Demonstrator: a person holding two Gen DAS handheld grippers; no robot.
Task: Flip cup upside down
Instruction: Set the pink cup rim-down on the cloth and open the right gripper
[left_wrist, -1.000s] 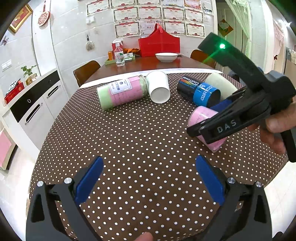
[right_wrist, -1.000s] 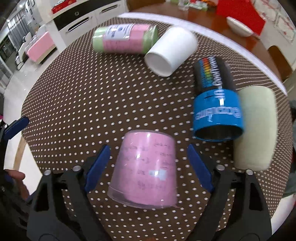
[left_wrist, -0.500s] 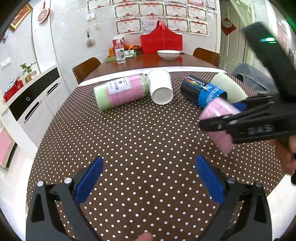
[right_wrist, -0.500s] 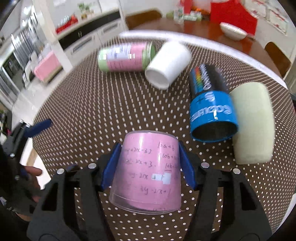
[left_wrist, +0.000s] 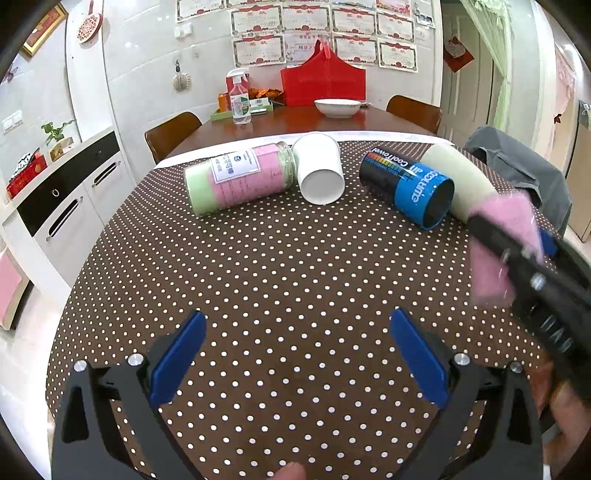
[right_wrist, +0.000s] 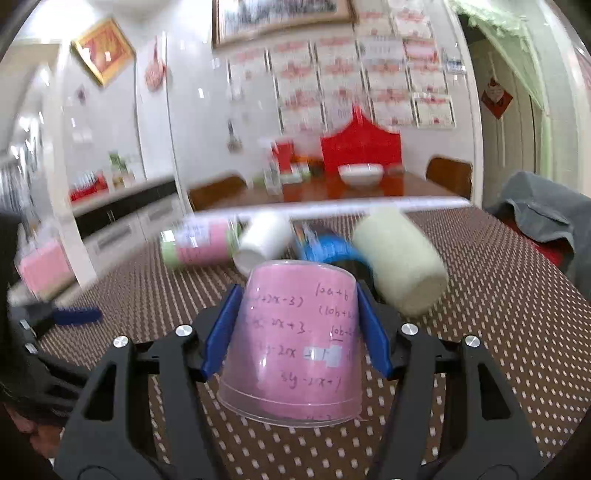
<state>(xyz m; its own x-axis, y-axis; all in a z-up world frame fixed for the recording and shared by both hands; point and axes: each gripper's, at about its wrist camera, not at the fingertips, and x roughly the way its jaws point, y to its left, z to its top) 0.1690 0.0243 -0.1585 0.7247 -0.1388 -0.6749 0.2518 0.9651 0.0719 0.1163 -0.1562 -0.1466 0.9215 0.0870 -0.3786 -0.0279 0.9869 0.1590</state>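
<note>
My right gripper (right_wrist: 297, 332) is shut on the pink cup (right_wrist: 295, 339), a clear plastic cup with a pink liner and handwritten sums. Its blue pads press the cup's sides and its wide rim faces me. The cup is lifted off the dotted brown tablecloth (right_wrist: 498, 314). In the left wrist view the pink cup (left_wrist: 502, 240) is blurred at the right edge, held in the right gripper (left_wrist: 532, 254). My left gripper (left_wrist: 295, 358) is open and empty, low over the near part of the cloth.
Lying on their sides at the back of the table: a pink and green jar (left_wrist: 240, 177), a white cup (left_wrist: 321, 170), a black and blue can (left_wrist: 406, 184), a cream cup (left_wrist: 458, 181). A grey cloth (left_wrist: 517, 166) hangs on a chair at the right.
My right gripper closed on the pink cup, lifted it off the table and tilted up towards level. The left gripper has stayed in place.
</note>
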